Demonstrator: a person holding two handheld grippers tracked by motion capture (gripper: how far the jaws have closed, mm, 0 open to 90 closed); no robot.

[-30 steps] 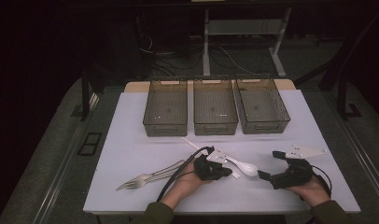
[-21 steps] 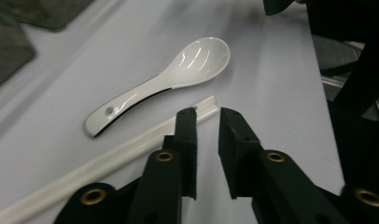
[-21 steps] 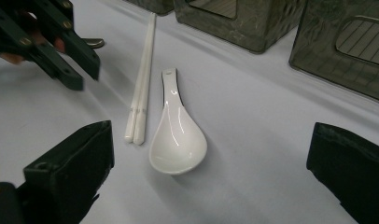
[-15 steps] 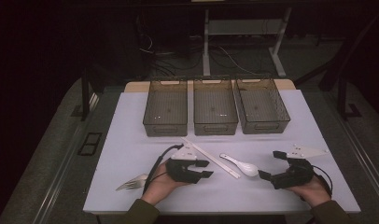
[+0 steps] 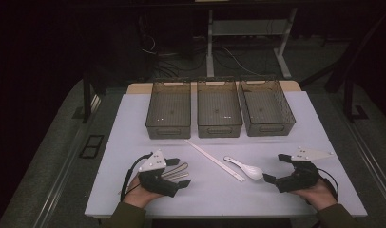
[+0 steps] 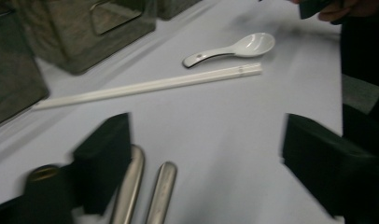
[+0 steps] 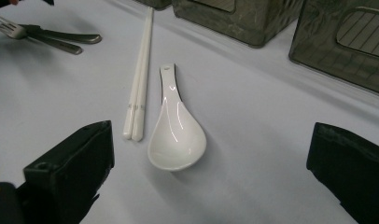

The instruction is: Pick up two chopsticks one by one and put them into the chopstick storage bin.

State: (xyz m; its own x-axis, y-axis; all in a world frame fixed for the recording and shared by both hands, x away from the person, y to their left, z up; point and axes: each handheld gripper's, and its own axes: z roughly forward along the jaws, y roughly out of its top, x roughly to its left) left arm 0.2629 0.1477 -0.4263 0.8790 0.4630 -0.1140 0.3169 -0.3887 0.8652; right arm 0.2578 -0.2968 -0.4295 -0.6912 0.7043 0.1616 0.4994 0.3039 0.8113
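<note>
**A:** The two metal handles (image 6: 145, 186) lay near the worktop's front-left corner. Your left gripper (image 5: 174, 173) had slid over from beside the spoon (image 5: 248, 168) and its jaws had just been opening; they stood wide around the handles, pads pressing on nothing. So you were lining up a pickup, I'd guess.

**B:** And your right gripper (image 5: 273, 168)?

**A:** Spread wide, empty, by the spoon and chopsticks (image 5: 215, 160). No readable labels on the three bins (image 5: 218, 128).

The left gripper (image 5: 178, 173) slid left toward the forks (image 5: 176, 172), its fingers just opening.
</note>
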